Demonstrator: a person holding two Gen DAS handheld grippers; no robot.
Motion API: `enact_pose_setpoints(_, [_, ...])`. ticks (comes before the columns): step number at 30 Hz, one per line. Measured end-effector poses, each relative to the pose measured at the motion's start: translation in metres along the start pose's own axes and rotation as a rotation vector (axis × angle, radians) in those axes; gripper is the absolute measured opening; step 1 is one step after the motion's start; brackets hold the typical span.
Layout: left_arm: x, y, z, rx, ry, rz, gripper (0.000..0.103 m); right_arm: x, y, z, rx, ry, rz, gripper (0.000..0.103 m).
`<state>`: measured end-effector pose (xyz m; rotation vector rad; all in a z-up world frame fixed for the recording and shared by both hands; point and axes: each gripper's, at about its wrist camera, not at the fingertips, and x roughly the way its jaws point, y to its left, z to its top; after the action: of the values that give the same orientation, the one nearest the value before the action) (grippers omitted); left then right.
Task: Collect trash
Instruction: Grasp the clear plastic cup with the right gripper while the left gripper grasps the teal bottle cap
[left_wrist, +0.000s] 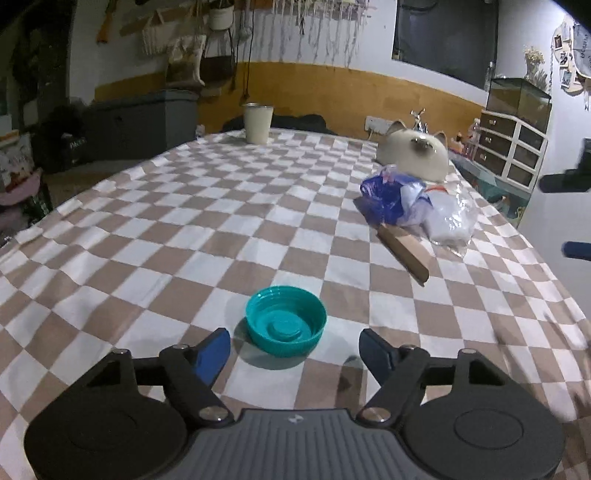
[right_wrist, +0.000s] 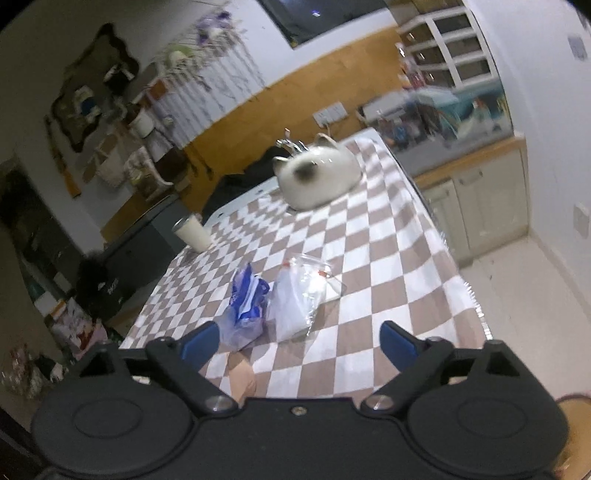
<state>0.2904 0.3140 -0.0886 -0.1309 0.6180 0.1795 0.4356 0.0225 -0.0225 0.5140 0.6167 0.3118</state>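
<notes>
In the left wrist view, the left tongs (left_wrist: 294, 350) are hovering low over the checkered tabletop (left_wrist: 184, 236) with their blue pads spread wide apart, holding nothing. A teal bottle cap (left_wrist: 286, 325) is lying open side up on the cloth just ahead of the gap between them, touching neither pad. Farther off to the right, a crumpled blue wrapper (left_wrist: 388, 197) is sitting against a clear plastic bag (left_wrist: 450, 218), with a brown cardboard piece (left_wrist: 404, 253) lying just in front of both. A cat-shaped ceramic (left_wrist: 415, 155) is standing behind them, and a cream cup (left_wrist: 258, 123) is standing at the far edge.

In the right wrist view, the right tongs (right_wrist: 300, 341) are also gaping open and empty, hanging above the near edge of the tabletop. The blue wrapper (right_wrist: 246, 306) and clear plastic bag (right_wrist: 301, 299) are lying side by side just beyond the pads.
</notes>
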Motion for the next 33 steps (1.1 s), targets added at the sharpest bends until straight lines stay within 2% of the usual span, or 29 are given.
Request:
enact_pose_setpoints(6, [0.009, -0.014, 0.003, 0.077, 0.018, 0.044, 0.075, 0.050, -0.013, 0.008, 0.119, 0.029, 0.014, 0.084])
enact_pose_setpoints(10, [0.009, -0.012, 0.003, 0.066, 0.016, 0.035, 0.075, 0.082, -0.016, 0.009, 0.153, 0.039, 0.011, 0.084])
enact_pose_setpoints(18, [0.008, -0.009, 0.004, 0.054, 0.012, 0.036, 0.069, 0.136, -0.019, 0.005, 0.187, 0.046, 0.068, 0.069])
enact_pose_setpoints(21, [0.007, -0.009, 0.003, 0.050, 0.010, 0.038, 0.067, 0.147, -0.016, 0.003, 0.177, 0.021, 0.108, 0.070])
enact_pose_setpoints(24, [0.006, -0.008, 0.004, 0.042, 0.008, 0.043, 0.063, 0.151, -0.009, -0.004, 0.095, -0.025, 0.111, 0.067])
enact_pose_setpoints(27, [0.005, -0.006, 0.004, 0.026, 0.003, 0.050, 0.057, 0.152, -0.006, -0.008, 0.074, -0.048, 0.093, 0.057])
enact_pose_setpoints(28, [0.005, -0.006, 0.004, 0.023, 0.002, 0.053, 0.056, 0.152, -0.008, -0.007, 0.086, -0.049, 0.084, 0.043])
enact_pose_setpoints(29, [0.005, -0.006, 0.004, 0.021, 0.001, 0.056, 0.055, 0.152, -0.013, -0.007, 0.109, -0.044, 0.077, 0.037])
enact_pose_setpoints(33, [0.004, -0.005, 0.005, 0.017, -0.002, 0.070, 0.050, 0.144, -0.024, -0.009, 0.123, -0.019, 0.123, 0.032])
